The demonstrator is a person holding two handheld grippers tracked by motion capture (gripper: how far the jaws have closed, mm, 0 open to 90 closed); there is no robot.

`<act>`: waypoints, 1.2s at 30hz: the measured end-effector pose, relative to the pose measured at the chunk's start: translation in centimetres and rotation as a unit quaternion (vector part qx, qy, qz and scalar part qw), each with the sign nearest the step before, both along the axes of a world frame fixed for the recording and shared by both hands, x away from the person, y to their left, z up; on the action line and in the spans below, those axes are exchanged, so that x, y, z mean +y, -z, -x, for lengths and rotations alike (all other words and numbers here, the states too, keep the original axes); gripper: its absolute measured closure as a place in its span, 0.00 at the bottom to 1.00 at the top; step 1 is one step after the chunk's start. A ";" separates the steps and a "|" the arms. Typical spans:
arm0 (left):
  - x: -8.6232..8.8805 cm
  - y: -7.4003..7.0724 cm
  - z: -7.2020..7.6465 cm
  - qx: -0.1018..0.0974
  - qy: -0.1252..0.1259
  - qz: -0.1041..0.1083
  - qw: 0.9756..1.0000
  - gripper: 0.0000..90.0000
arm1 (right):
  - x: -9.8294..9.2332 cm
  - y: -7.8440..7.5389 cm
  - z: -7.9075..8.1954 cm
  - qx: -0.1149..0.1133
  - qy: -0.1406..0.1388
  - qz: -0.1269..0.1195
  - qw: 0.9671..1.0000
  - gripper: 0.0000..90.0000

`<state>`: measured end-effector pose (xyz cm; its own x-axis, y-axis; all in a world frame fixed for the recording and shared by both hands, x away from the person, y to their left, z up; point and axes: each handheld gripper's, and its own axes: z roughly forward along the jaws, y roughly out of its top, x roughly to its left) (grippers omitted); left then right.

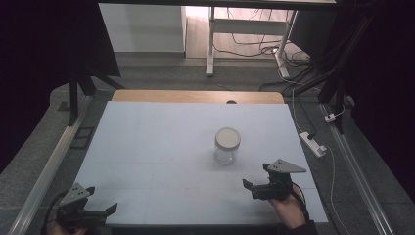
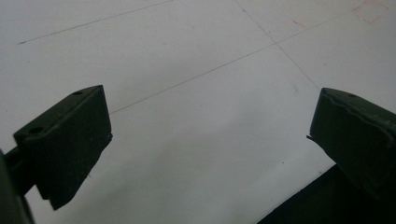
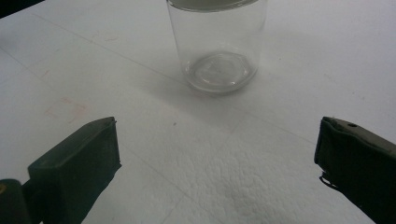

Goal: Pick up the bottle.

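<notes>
A clear glass jar (image 1: 226, 146) with a pale lid stands upright and empty right of centre on the white table top (image 1: 161, 142). The jar (image 3: 215, 46) rises just ahead of my right gripper (image 3: 217, 154), whose jaws stand wide apart with nothing between them. In the high view the right gripper (image 1: 255, 177) sits near the front right, a short way from the jar, held by a hand. My left gripper (image 1: 102, 199) rests at the front left corner, open; its jaws frame bare table (image 2: 205, 116) in the left gripper view (image 2: 210, 140).
The table's front edge (image 2: 299, 196) lies close under the left gripper. A wooden strip (image 1: 195, 96) runs along the far side. On the floor to the right lie a power strip (image 1: 313, 143) and cables, and metal rails flank both sides.
</notes>
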<state>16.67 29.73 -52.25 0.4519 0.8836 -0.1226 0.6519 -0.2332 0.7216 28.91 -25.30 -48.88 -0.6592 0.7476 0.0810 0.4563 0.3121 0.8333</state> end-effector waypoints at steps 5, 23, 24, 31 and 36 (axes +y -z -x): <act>0.0 0.0 0.0 0.001 -0.001 0.001 1.000 0.00 | 0.3 0.1 -1.0 -0.003 -0.004 0.012 1.000 0.00; 0.2 0.0 -0.1 0.005 -0.001 0.005 1.000 0.00 | 2.6 0.9 -5.1 0.016 -0.013 0.016 1.000 0.00; 0.1 0.0 -0.1 0.005 -0.001 0.005 1.000 0.00 | 2.9 1.0 -5.4 0.017 -0.016 0.020 1.000 0.00; 0.2 0.0 -0.1 0.006 -0.002 0.007 1.000 0.00 | 3.8 1.3 -6.5 0.018 -0.020 0.033 0.999 0.00; 0.2 0.1 -0.2 0.006 -0.001 0.007 1.000 0.00 | 4.7 1.8 -7.7 0.021 -0.024 0.038 0.999 0.00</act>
<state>16.82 29.93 -52.30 0.4477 0.8830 -0.1408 0.6615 -0.2211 0.7166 36.64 -20.65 -50.69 -0.6912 0.7207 0.0540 0.4742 0.3959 0.7864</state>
